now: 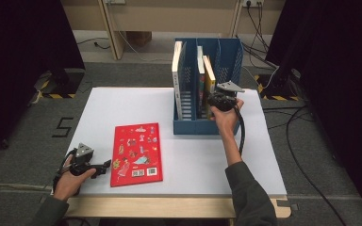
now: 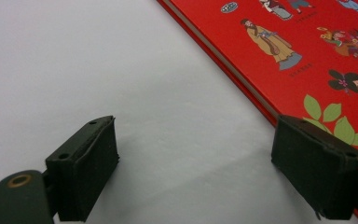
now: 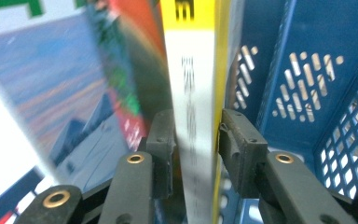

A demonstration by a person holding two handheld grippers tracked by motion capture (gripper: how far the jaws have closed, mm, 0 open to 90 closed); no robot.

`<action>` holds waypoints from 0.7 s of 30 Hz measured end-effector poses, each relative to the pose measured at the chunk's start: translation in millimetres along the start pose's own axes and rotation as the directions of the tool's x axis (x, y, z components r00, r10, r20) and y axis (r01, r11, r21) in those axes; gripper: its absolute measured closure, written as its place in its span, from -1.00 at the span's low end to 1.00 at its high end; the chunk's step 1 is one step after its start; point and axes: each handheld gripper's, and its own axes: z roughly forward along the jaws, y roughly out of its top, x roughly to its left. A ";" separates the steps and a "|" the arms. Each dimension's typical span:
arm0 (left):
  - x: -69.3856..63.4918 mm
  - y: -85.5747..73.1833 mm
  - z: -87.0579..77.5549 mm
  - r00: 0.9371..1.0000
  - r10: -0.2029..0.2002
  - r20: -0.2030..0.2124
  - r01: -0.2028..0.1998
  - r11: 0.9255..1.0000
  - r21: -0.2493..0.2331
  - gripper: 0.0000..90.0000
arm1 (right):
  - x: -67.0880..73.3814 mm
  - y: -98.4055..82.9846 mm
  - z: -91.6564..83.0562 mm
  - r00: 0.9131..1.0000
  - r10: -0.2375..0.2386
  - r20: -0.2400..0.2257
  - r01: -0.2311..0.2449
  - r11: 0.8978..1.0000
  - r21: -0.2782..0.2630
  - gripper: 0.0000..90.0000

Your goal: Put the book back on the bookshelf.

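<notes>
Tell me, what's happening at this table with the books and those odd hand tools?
A person is shelving books into a blue file rack using hand-held tongs. The right tongs sit around the spine of a yellow and white book standing in the rack, a sliver of gap showing at one pad, so the grip looks loose. The left tongs rest open on the white table, one pad beside the edge of a red picture book lying flat, likely next to go.

A white book [image 1: 176, 75] stands upright left of the right fingers [image 3: 161, 140]; a floor mark "5" [image 1: 62, 127] lies beyond the left fingers [image 2: 84, 168].
</notes>
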 end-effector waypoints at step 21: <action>-0.1 0.0 0.1 1.000 -0.001 -0.002 0.001 1.000 -0.001 -0.70 | 4.3 -21.7 9.3 0.996 -0.081 -0.029 0.082 0.995 0.057 0.67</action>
